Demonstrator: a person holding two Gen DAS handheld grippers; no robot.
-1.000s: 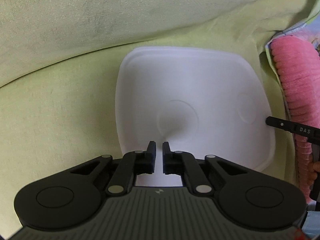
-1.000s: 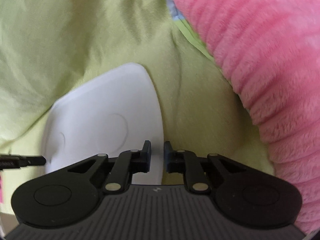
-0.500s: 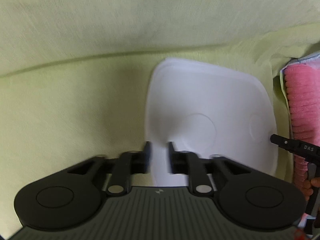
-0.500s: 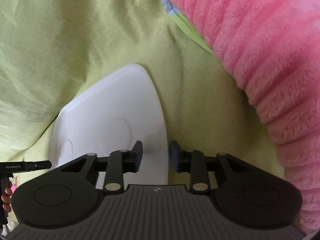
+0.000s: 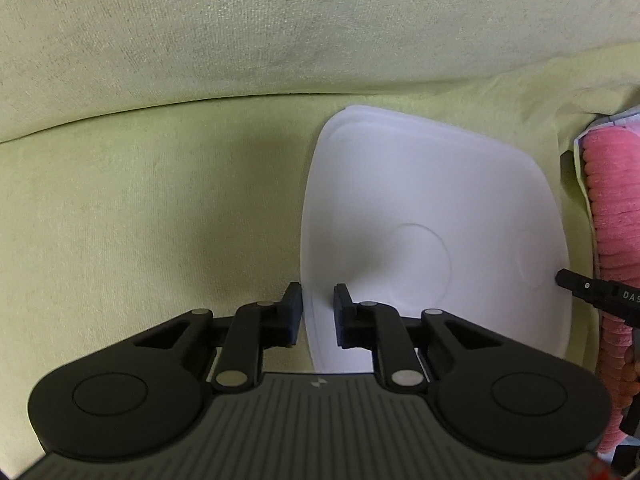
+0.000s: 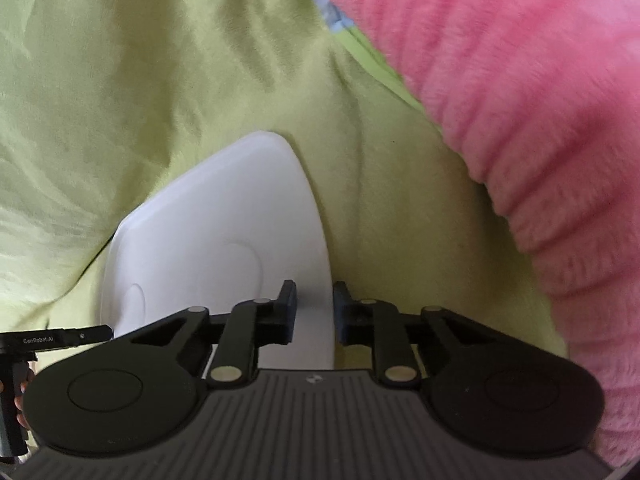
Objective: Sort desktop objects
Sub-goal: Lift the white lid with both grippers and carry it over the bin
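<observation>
A white square plastic lid point(image 5: 420, 208) lies flat on a yellow-green cloth point(image 5: 160, 220). My left gripper point(image 5: 317, 312) is open by a narrow gap, and the lid's left edge runs between its fingers. In the right wrist view the same lid point(image 6: 208, 248) sits at lower left. My right gripper point(image 6: 315, 308) is open about as wide, with the lid's right edge between its fingers. Neither pair of fingers presses on the lid. The right gripper's finger point(image 5: 592, 292) pokes in at the lid's right side in the left wrist view.
A thick pink plush cushion point(image 6: 520, 100) fills the right side, close beside the lid, and shows as a strip point(image 5: 612, 208) in the left wrist view. Wrinkled yellow-green cloth point(image 6: 120, 100) rises behind the lid. The left gripper's finger point(image 6: 60, 338) shows at far left.
Both grippers have opened from nearly shut to a narrow gap. The left gripper has shifted left to the lid's left edge, and the right gripper has moved onto the lid's right edge.
</observation>
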